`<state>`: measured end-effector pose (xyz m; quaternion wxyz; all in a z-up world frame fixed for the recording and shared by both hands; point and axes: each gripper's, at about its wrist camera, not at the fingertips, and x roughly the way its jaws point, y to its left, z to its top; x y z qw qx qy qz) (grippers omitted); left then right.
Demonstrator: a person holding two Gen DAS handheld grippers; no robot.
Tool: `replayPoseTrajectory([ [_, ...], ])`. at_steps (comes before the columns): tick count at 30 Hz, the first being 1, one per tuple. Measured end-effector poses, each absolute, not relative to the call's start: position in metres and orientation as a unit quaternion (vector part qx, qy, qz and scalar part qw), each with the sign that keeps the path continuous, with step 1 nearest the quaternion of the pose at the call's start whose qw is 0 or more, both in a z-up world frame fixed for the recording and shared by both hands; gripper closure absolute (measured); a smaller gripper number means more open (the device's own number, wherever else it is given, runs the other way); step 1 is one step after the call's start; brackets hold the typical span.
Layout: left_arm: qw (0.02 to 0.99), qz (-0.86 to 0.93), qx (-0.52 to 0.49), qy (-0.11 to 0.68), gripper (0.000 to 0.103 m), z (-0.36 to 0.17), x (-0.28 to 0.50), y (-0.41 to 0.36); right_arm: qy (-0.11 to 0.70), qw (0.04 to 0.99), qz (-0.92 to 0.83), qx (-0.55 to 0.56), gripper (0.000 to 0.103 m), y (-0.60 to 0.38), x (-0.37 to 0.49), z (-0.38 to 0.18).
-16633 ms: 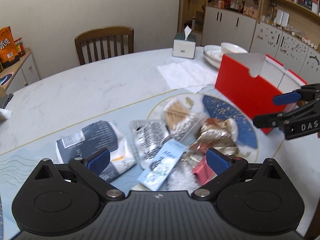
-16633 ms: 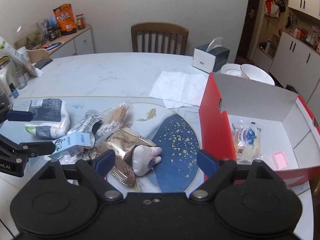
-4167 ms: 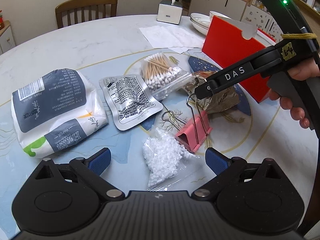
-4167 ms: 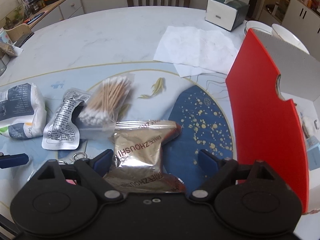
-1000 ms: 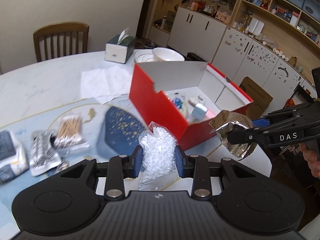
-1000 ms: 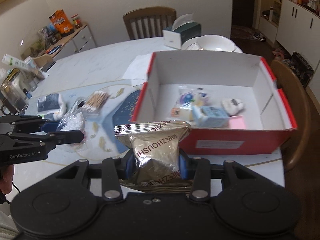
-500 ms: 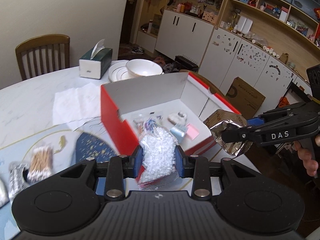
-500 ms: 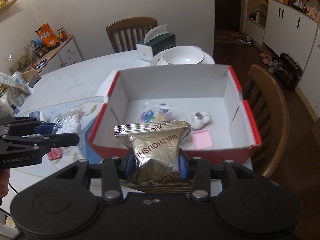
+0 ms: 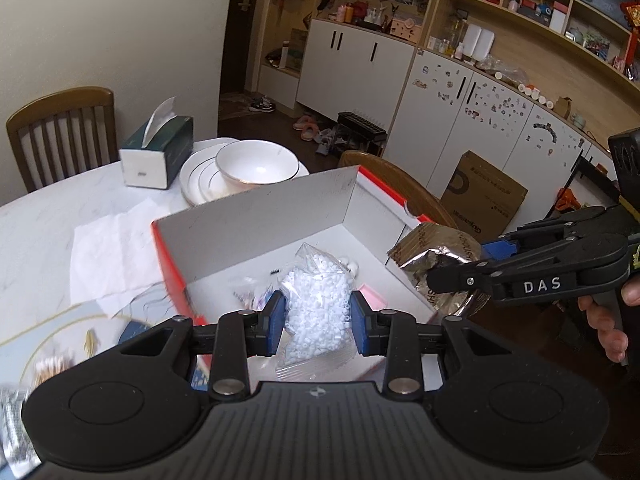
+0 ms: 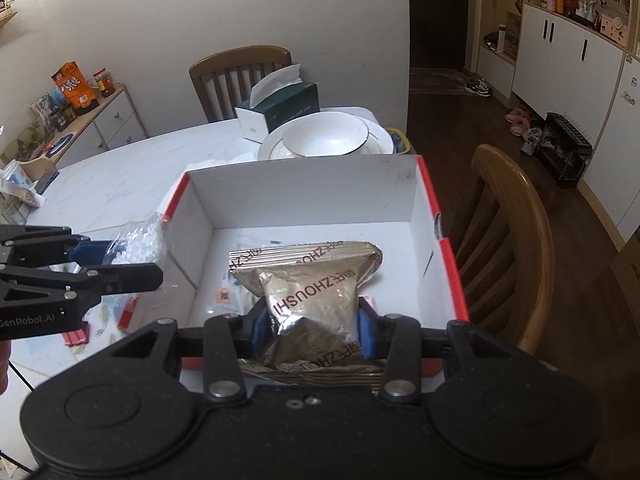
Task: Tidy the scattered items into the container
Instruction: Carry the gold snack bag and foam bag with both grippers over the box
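Over the red-sided box (image 10: 442,240), you have carried both loads from the table: left gripper (image 9: 316,316) clenches the bead bag (image 9: 316,300), right gripper (image 10: 308,328) the foil packet (image 10: 312,288), ready for dropping.

A green tissue box (image 9: 158,152) sits on the marble table (image 9: 48,216) beside a white bowl (image 9: 256,166) stacked on plates; paper napkins (image 9: 112,256) lie nearby; wooden chairs (image 10: 240,76) flank the table.

Home dining rm: table (image 10: 120,172), chairs (image 10: 240,76), cabinets (image 9: 352,68), shoes (image 9: 262,104).
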<state>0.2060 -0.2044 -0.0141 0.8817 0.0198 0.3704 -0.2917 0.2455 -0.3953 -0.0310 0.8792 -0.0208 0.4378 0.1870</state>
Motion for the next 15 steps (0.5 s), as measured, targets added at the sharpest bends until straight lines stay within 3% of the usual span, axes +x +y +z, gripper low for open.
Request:
replayPoseTrajectory([
  [15, 0.868, -0.299, 0.08, 0.389, 0.07, -0.029, 0.271, -0.258, 0.451, 0.871, 0.19, -0.049, 0.062, -0.4, 0.283, -0.05],
])
